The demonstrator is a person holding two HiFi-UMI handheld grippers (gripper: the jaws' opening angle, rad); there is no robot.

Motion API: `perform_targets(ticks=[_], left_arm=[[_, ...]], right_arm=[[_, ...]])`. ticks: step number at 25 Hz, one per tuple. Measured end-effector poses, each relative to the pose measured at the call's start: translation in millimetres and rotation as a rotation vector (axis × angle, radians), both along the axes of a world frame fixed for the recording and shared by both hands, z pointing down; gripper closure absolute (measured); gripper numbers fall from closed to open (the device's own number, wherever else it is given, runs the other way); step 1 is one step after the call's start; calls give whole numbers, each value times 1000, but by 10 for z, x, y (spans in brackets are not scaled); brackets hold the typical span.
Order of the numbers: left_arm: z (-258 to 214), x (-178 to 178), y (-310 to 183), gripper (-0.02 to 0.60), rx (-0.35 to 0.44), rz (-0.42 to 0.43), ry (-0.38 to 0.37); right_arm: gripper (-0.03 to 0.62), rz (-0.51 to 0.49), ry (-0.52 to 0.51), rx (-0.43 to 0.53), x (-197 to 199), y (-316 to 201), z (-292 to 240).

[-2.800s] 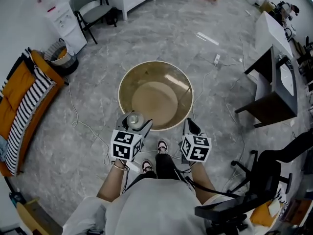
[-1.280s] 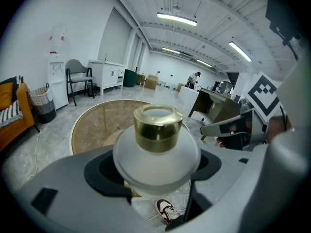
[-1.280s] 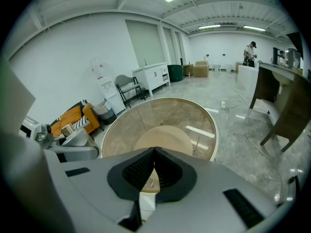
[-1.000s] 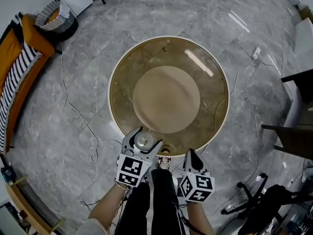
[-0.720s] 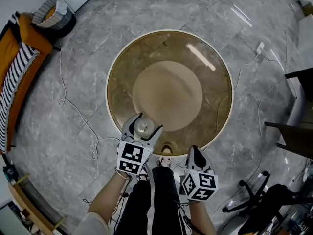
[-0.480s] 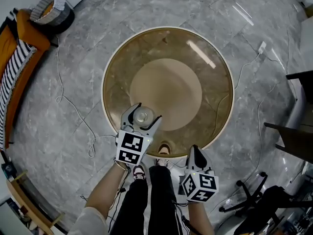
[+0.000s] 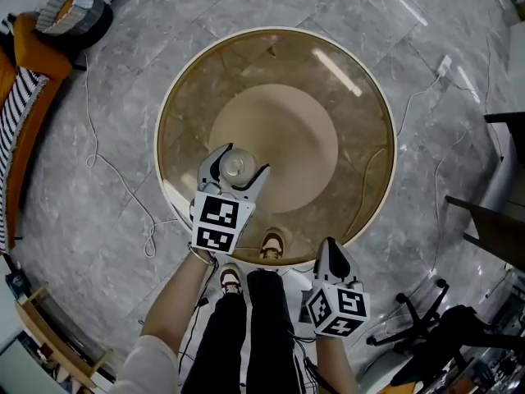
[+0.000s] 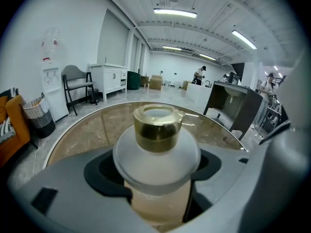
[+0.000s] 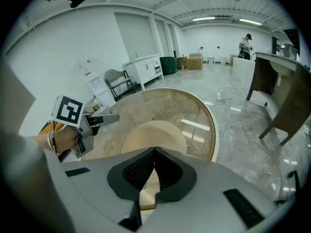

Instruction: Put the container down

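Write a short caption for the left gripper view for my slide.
Left claw grips a frosted container with a gold cap over the round glass table.

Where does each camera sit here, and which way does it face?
Head view: on the person's head, facing steeply down at the round table; forearms, legs, left gripper and right gripper show.
Left gripper view: on that gripper, looking along its jaws, closed on the container, across the table.
Right gripper view: on that gripper, looking over its shut, empty jaws at the table; the left hand shows.
Shared: head and right gripper views both show the left gripper.
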State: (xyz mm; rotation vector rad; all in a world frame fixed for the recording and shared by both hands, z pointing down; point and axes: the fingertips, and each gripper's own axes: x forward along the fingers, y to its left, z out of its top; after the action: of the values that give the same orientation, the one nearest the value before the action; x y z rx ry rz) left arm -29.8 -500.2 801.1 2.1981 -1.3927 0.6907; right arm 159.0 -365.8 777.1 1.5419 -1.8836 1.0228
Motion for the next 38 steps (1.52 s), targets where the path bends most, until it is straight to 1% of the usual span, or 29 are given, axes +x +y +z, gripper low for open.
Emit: perform_targets(ticks=[12, 19, 22, 27, 29, 32, 35, 38], left_arm=[[209, -10, -134, 239, 4, 30, -31], [317, -13, -111, 239, 0, 50, -48], [326, -15, -106, 239, 9, 54, -48], [344, 12, -104, 239, 20, 63, -73], [347, 19, -111, 239, 16, 57, -70], [340, 16, -105, 238, 17, 55, -46], [296, 16, -121, 233, 34, 63, -29], [226, 5, -123, 224, 57, 56, -31]], right_arm=[[571, -5, 5, -15, -60, -119, 63], [571, -18, 7, -19, -114, -130, 56], [571, -24, 7, -18, -135, -129, 59], [571, -24, 7, -21, -123, -116, 76], [571, -22, 6, -23, -117, -114, 80], [571, -22, 6, -20, -118, -102, 70], [571, -21, 9, -17, -106, -100, 71], [571, -15, 12, -17, -76, -91, 71]])
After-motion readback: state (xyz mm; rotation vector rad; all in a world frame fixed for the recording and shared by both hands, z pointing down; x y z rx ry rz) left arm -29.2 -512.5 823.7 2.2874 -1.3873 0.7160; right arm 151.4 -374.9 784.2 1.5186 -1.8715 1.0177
